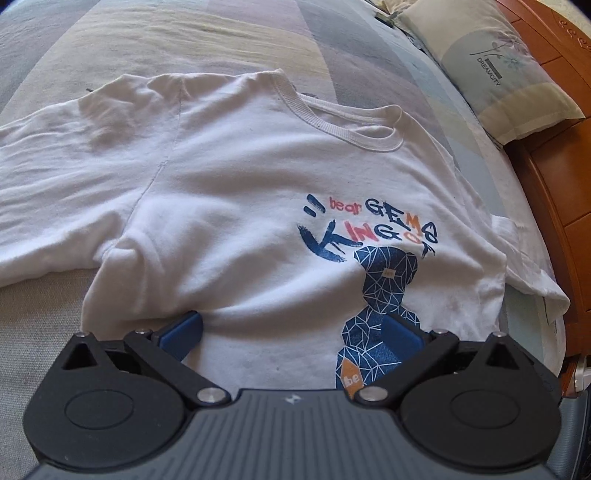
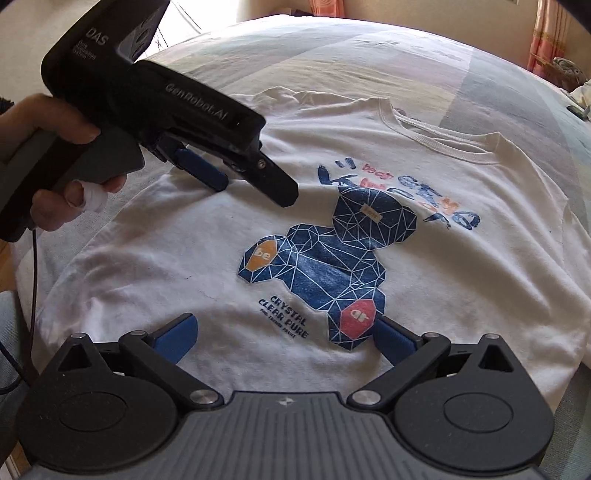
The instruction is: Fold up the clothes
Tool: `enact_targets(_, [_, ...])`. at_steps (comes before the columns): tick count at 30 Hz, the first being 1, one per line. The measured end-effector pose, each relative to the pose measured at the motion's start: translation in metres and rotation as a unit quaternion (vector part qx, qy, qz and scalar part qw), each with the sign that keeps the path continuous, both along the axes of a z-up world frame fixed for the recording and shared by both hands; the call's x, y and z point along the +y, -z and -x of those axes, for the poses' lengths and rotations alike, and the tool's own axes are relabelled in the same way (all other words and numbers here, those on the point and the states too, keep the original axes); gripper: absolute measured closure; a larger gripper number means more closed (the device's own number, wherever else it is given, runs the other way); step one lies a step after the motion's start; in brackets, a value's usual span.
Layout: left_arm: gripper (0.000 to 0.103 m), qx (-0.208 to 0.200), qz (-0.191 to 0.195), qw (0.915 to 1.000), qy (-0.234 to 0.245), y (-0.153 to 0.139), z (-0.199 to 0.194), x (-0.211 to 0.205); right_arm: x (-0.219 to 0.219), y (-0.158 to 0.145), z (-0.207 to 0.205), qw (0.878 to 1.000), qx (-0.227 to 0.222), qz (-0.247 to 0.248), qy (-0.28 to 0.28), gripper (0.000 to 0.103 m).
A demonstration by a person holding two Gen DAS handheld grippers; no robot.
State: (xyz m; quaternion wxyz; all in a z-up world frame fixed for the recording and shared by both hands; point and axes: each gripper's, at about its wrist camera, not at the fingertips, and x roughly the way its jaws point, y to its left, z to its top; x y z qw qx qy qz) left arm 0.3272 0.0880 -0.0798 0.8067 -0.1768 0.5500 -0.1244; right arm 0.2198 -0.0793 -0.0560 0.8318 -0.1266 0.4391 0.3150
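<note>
A white T-shirt (image 1: 229, 192) lies flat, front up, on the bed, with its ribbed collar (image 1: 332, 122) toward the far side. Its chest bears a blue geometric bear print (image 2: 325, 258) and coloured lettering (image 1: 369, 229). My left gripper (image 1: 291, 332) hovers open over the shirt's middle, nothing pinched between its blue fingers (image 1: 184, 332). In the right wrist view that left gripper (image 2: 253, 192) is held by a hand (image 2: 55, 122) above the shirt's left side. My right gripper (image 2: 284, 339) stands wide open over the lower front of the shirt, near the hem.
A patchwork bedspread (image 1: 184, 37) covers the bed. A pillow (image 1: 491, 66) lies at the far right against the orange wooden bed frame (image 1: 554, 192). A cable (image 2: 33, 266) hangs from the left gripper's handle. Orange curtains (image 2: 546, 33) hang beyond the bed.
</note>
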Motion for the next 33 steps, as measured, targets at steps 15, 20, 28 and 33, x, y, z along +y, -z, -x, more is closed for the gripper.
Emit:
enact_targets(15, [0.001, -0.004, -0.069, 0.9961, 0.055, -0.001, -0.001, -0.021, -0.038, 0.002, 0.034, 0.987, 0.113, 0.098, 0.063, 0.0])
enact_targets(20, [0.001, 0.011, -0.128, 0.9869, 0.098, 0.001, -0.004, -0.039, -0.042, -0.008, 0.032, 0.978, 0.147, 0.119, 0.085, 0.0])
enact_targets(28, [0.001, 0.087, -0.211, 0.969, 0.094, 0.0, -0.021, -0.055, -0.095, -0.038, 0.012, 0.97, 0.171, 0.1, 0.142, 0.0])
enact_targets(33, [0.001, 0.142, -0.264, 0.9538, -0.025, -0.012, -0.037, -0.058, -0.14, -0.053, -0.01, 0.972, 0.177, 0.081, 0.131, 0.0])
